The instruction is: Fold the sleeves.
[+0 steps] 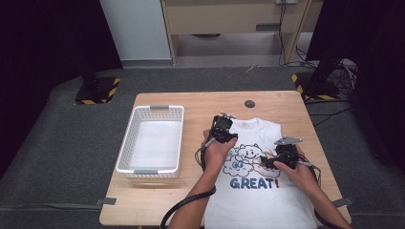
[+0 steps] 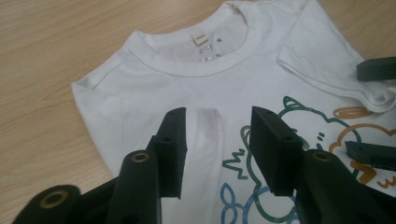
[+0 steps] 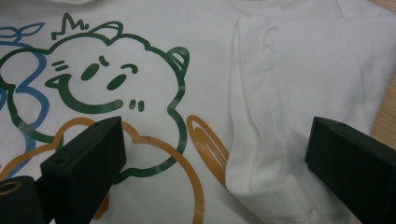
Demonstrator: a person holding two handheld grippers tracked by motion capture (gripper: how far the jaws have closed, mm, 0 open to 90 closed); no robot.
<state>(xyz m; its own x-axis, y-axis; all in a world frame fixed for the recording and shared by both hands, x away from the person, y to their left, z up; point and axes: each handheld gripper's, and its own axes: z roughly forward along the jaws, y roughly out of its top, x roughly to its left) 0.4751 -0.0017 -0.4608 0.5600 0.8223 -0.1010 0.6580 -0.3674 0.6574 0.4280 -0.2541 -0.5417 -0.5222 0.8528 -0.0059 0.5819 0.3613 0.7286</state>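
A white T-shirt [image 1: 258, 191] with a cartoon cloud print and the word GREAT lies face up on the wooden table [image 1: 157, 200], collar away from me. My left gripper [image 1: 222, 128] sits over the shirt's left shoulder. In the left gripper view its jaws [image 2: 217, 135] stand apart, and a folded-in strip of white fabric [image 2: 205, 123] lies between them without the pads pressing on it. My right gripper [image 1: 273, 161] hovers over the shirt's right side. Its jaws [image 3: 215, 154] are wide open above the folded-in right sleeve [image 3: 266, 140] and touch nothing.
A white perforated basket [image 1: 125, 143] stands on the table's left part with nothing in it. A dark round cap [image 1: 250, 103] is set in the tabletop beyond the collar. Black stands with striped bases flank the table's far corners.
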